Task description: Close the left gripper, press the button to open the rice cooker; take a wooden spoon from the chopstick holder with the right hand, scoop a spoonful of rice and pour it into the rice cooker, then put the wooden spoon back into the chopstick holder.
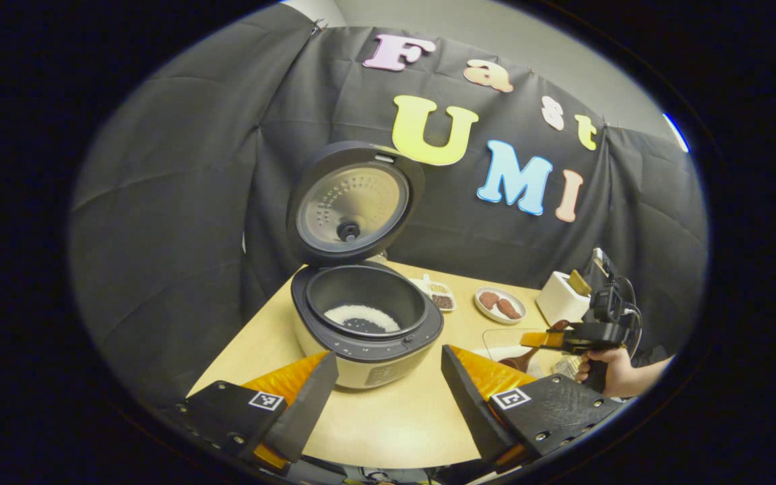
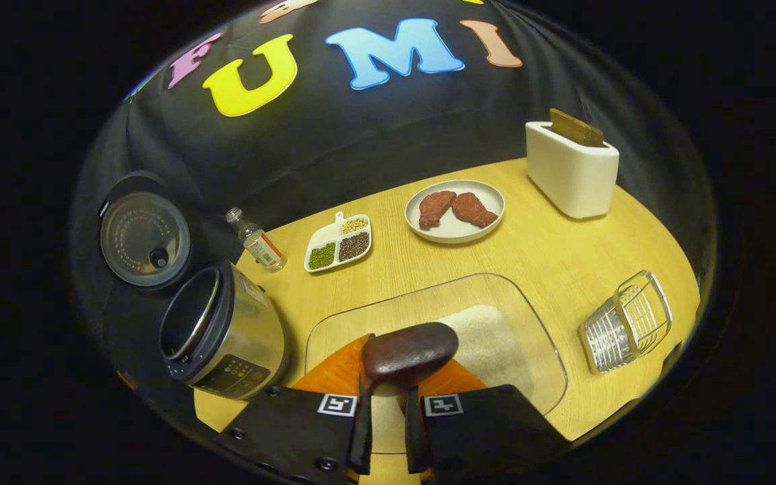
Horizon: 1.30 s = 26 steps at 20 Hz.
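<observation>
Rice cooker (image 1: 366, 316): lid up, rice inside; left gripper (image 1: 384, 397) released before it; right gripper (image 2: 388, 417) grasping wooden spoon (image 2: 409, 353) over rice tray (image 2: 529, 337); wire holder (image 2: 625, 323) beside

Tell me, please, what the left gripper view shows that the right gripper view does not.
The left gripper view adds the rice lying inside the pot, plus the right gripper and the hand holding it. The right gripper view adds a small bottle and the divided dish's green compartment. Shared: the open rice cooker, wooden spoon, plate of meat, toaster and glass tray.
</observation>
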Tool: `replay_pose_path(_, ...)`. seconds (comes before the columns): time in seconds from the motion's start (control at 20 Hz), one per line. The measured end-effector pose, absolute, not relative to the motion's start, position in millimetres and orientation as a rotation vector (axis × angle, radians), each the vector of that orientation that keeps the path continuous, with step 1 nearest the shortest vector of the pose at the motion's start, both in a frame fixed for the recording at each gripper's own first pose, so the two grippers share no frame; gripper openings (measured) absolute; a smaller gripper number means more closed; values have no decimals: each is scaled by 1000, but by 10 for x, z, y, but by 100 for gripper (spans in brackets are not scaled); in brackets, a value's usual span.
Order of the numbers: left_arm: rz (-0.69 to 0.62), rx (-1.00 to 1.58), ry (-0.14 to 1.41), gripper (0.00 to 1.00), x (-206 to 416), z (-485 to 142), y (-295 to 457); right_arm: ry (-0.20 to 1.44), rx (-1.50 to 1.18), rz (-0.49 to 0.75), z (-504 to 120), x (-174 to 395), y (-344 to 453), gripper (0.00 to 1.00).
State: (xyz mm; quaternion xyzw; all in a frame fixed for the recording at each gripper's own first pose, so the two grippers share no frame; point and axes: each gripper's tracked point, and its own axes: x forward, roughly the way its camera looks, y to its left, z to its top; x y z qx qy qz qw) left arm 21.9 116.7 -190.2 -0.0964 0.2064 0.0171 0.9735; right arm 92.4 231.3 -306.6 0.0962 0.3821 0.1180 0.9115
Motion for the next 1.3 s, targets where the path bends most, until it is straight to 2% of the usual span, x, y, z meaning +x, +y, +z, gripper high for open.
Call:
replay_pose_path(0.1, 41, -193, 410, 95, 235, -1885, 1185, 816, 252, 244, -3059, 897, 2353, 19)
replay_pose_path(0.15, 44, -189, 407, 95, 244, -1879, 1203, 825, 271, 243, -3047, 877, 2365, 22)
replay_pose_path(0.35, 51, -181, 403, 95, 278, -1856, 1240, 871, 360, 247, -3014, 807, 2391, 22)
replay_pose_path(0.4, 51, -180, 400, 95, 286, -1846, 1241, 881, 382, 246, -3000, 794, 2386, 19)
replay_pose_path(0.55, 47, -171, 398, 95, 322, -1826, 1210, 903, 456, 245, -2934, 752, 2338, 19)
replay_pose_path(0.6, 44, -171, 392, 95, 338, -1793, 1194, 905, 490, 239, -2912, 753, 2297, 22)
replay_pose_path(0.8, 46, -154, 321, 95, 385, -1538, 1159, 923, 634, 181, -2875, 749, 2067, 22)
replay_pose_path(0.85, 45, -143, 311, 95, 388, -1502, 1155, 923, 672, 160, -2864, 750, 1999, 19)
replay_pose_path(0.9, 44, -131, 303, 95, 398, -1472, 1150, 921, 700, 143, -2855, 756, 1927, 22)
replay_pose_path(1.3, 23, -110, 293, 95, 406, -1442, 1136, 893, 891, 61, -2712, 770, 1596, 22)
